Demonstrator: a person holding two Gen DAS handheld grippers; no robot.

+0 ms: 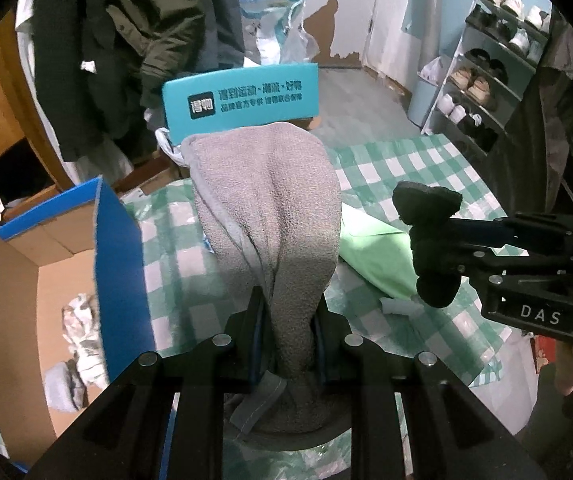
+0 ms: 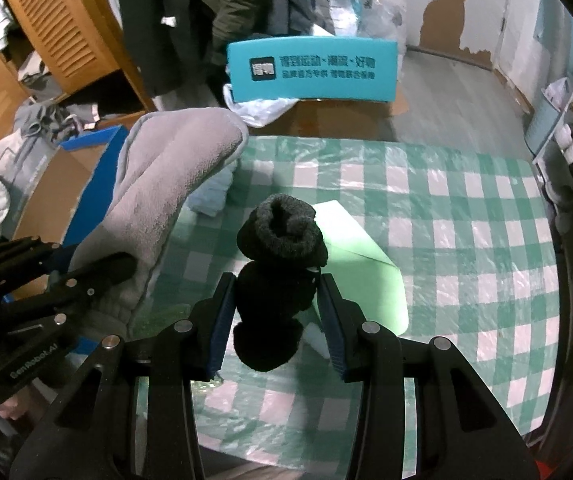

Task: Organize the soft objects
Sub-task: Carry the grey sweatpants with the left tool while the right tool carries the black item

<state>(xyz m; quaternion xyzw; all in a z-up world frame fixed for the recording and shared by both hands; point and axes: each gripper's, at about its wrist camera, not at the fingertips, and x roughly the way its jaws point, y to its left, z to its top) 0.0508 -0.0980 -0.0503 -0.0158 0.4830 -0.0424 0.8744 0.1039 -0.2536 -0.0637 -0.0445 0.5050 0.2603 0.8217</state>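
Far left of the left gripper, an open cardboard box with blue flaps holds crumpled cloth. The left gripper itself is clamped tight on a grey towel, which rises forward from between its fingers. Just right of it lies a green cloth on the checked tablecloth, and above that the right gripper pinches a rolled black sock, fingers pressed against its sides.

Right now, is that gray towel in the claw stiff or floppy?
Probably floppy: the gray towel bunches where the left claw pinches it and folds over in the right wrist view. Its fuzzy surface likely won't slip. It seems light, since one pinch holds it up.
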